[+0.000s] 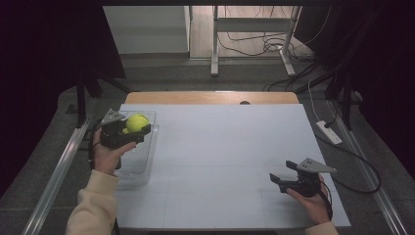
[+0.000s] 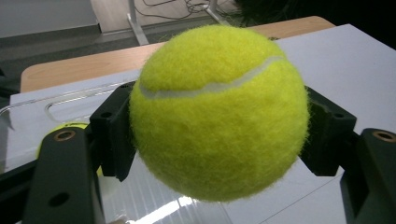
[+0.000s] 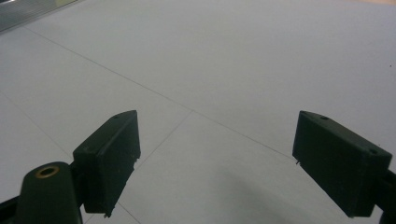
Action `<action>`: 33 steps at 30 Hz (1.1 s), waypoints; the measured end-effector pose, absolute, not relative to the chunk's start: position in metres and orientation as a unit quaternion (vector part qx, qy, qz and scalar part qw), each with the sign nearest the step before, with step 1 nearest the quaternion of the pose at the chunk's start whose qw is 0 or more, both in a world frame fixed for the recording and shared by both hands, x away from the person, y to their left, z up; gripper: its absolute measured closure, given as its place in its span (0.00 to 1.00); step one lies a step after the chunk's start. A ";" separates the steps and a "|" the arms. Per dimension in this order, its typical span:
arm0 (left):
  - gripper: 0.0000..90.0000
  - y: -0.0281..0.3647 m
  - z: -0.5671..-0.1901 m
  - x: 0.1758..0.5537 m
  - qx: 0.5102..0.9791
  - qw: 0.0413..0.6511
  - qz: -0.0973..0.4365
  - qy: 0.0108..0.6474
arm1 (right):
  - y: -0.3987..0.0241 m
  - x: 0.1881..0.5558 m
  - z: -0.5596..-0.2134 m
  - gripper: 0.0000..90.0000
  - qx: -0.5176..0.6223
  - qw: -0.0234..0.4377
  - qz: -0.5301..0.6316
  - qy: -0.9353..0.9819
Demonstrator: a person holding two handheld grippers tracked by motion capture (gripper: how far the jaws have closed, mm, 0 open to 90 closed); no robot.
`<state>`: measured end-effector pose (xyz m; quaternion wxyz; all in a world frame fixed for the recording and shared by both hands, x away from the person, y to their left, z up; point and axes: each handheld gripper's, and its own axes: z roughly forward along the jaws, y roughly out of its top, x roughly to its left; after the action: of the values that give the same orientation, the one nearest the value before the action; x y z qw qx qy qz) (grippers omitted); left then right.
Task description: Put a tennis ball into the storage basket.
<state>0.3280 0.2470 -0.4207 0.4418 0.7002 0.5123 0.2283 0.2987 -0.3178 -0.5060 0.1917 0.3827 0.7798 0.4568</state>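
**Left gripper clamps a ball over the bin**

The left gripper [image 1: 131, 131] has its jaws closed on a yellow-green tennis ball [image 1: 137, 122]. In the left gripper view the two black pads press on the ball's [image 2: 219, 112] opposite sides, and the ball bulges well past them above and below. It hangs clear of the surface, with nothing under it but the jaws' grip.

The ball sits over the far part of a clear plastic bin [image 1: 147, 164] at the left edge of the white table [image 1: 230, 147]. In the left gripper view a sliver of a second yellow-green ball [image 2: 65, 127] shows behind the left jaw, low in the bin [image 2: 60, 100].

The right gripper [image 1: 280, 177] rests low near the table's right front corner, well apart from the bin. Its jaws stand wide apart with nothing between them; in the right gripper view only bare table [image 3: 210, 70] lies between the pads [image 3: 112, 154].

No brand or writing can be read on the held ball. Its white seam runs as a curved band across the upper half, rising toward the right in the left gripper view. Being round, it has no long axis to tell.
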 end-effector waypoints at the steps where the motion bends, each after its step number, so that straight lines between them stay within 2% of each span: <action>1: 0.30 0.249 -0.421 0.328 0.700 0.441 0.230 0.513 | -0.318 0.299 -0.506 0.17 0.383 0.191 0.457 0.780; 33: 0.30 0.288 -0.440 0.328 0.685 0.397 0.236 0.564 | -0.317 0.300 -0.507 0.17 0.383 0.191 0.453 0.782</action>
<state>0.3280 0.2880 -0.4396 0.3967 0.6851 0.5636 0.2357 0.2997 -0.3166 -0.5072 0.1909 0.3826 0.7824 0.4527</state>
